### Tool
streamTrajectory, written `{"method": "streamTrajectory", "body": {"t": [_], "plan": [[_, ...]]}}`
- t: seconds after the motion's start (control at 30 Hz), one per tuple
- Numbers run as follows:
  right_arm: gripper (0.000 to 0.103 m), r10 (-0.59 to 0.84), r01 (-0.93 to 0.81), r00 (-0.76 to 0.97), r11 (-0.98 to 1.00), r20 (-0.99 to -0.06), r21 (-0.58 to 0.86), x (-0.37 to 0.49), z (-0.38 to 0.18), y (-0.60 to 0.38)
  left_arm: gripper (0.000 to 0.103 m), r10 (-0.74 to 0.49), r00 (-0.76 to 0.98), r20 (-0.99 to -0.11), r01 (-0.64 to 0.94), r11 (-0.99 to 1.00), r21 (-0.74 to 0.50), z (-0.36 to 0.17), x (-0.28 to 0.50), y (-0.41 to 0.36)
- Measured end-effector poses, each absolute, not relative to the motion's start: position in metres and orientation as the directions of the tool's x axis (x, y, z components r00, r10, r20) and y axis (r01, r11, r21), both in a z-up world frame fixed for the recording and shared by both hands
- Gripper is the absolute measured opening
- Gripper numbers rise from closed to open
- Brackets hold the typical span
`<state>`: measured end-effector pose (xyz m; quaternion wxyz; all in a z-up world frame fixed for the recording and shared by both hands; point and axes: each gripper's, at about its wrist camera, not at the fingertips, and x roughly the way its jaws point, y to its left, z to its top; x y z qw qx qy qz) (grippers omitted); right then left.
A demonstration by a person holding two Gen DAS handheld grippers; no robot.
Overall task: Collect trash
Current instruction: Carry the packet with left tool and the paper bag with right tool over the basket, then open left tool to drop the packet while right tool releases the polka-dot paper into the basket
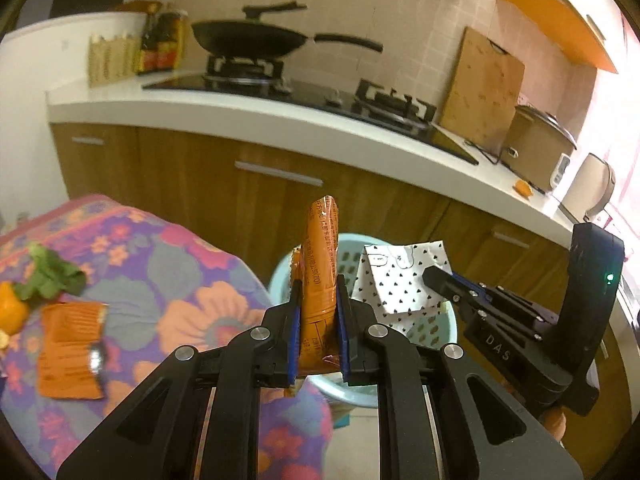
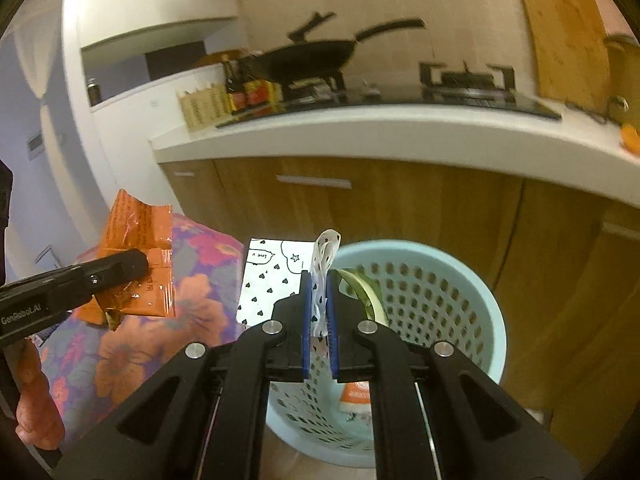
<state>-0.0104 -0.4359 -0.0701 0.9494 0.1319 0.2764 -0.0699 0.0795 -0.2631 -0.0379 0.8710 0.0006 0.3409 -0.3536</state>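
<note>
Now both pieces of trash hang by the blue perforated bin (image 2: 440, 300).
Left gripper (image 1: 319, 312) pinches the light, crinkly orange wrapper (image 1: 320, 264) mid-length; right gripper (image 2: 319, 312) clamps the limp heart-print paper bag (image 2: 276, 276) at its folded edge, off the floral-clothed table's (image 1: 168, 280) corner.

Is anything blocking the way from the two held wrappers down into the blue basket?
Nothing visible. The orange wrapper and the heart-print white wrapper hang by the open basket rim.
</note>
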Motion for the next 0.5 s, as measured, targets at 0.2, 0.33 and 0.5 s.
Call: {"method": "streamTrajectory", "body": {"t": [0.2,0.33,0.5], "plan": [[0.005,-0.052,0.247,0.812,0.933,-0.582,0.261,-0.008,-0.087,-0.457,0.013,-0.613,0.486,-0.623,0.639,0.735,-0.225,-0.048,0.081,-0.289],[0.006,-0.062,0.271,0.794,0.927,-0.605,0.26,-0.008,-0.093,-0.464,0.014,-0.609,0.466,-0.642,0.656,0.725,-0.211,-0.054,0.081,-0.308],[0.022,-0.059,0.292,0.771,0.917,-0.634,0.27,-0.008,-0.102,-0.474,0.036,-0.588,0.467,-0.66,0.659,0.729,-0.183,-0.062,0.082,-0.324]]}}
